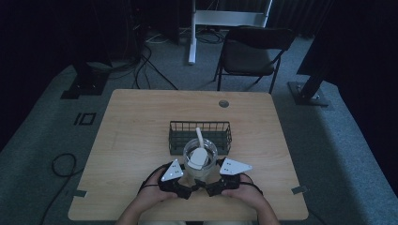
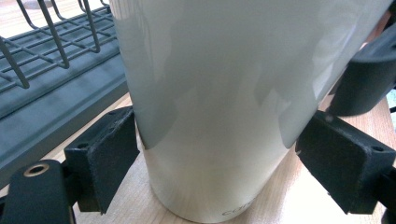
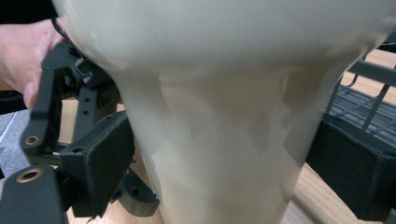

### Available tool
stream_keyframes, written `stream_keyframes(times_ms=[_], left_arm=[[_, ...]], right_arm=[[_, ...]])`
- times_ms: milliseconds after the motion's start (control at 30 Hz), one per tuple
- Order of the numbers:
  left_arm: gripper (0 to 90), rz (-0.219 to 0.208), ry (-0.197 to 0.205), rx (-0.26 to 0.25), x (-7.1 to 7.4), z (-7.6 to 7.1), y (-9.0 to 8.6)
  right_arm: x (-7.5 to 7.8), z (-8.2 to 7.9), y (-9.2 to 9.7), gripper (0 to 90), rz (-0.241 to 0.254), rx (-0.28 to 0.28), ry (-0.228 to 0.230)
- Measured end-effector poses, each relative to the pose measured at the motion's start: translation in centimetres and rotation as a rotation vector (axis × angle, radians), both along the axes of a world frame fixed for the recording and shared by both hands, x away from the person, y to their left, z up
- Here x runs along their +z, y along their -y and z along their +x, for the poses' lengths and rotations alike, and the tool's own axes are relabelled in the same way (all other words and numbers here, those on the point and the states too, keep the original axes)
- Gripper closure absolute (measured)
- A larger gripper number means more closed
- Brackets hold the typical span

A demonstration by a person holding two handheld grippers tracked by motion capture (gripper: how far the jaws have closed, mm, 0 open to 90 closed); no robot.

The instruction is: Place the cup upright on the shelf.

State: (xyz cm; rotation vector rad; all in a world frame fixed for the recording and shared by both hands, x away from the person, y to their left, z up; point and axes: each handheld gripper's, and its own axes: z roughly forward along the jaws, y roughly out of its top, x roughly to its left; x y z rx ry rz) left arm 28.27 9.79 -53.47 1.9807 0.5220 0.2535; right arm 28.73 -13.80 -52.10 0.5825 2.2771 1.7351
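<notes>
Left gripper (image 1: 187, 186) and right gripper (image 1: 212, 185): jaws pressed against opposite flanks of one pale cup (image 2: 219, 107), both clamped on it. Cup upright at the table's (image 1: 136, 122) near edge, just before a wire basket (image 1: 200, 136); rim cropped in both gripper views. White scoop (image 1: 199, 152) inside, handle tilted away toward the basket.

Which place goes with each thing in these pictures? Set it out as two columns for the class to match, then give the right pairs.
Things:
1. cup
2. wire basket
3. chair
4. left gripper

Places:
A. on the floor beyond the table's far edge
B. on the table just behind the cup
C. at the cup's left side, held in a hand
D. standing on the table between the two grippers, a white utensil in it

Pairs: 1-D, 2-B, 3-A, 4-C
</notes>
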Motion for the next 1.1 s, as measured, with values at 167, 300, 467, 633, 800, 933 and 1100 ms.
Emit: stream_keyframes(times_ms=[167,300,467,633,800,933,1100], left_arm=[[13.9,0.005,0.022,-0.023,-0.4,0.2,-0.2],[14.5,-0.007,0.014,-0.032,-0.6,0.2,-0.4],[15.0,-0.004,0.008,-0.041,-0.6,0.3,-0.5],[14.8,0.005,0.018,-0.045,-0.6,0.4,-0.5],[14.9,0.012,0.018,-0.051,-0.6,0.5,-0.5],[15.1,0.006,0.004,-0.055,-0.6,0.5,-0.6],[15.3,0.009,0.012,-0.064,-0.6,0.5,-0.6]], right_arm=[[-0.3,0.3,-0.4,9.5,-0.007,0.016,0.046],[-0.4,0.5,-0.6,9.2,0.004,0.017,0.031],[-0.5,0.4,-0.8,9.4,0.002,0.006,0.032],[-0.6,0.1,-1.0,9.5,0.007,-0.022,0.030],[-0.6,-0.1,-1.1,9.5,0.007,-0.039,0.031],[-0.7,-0.4,-1.2,9.8,0.006,-0.063,0.046],[-0.8,-0.9,-1.4,10.1,0.013,-0.101,0.064]])
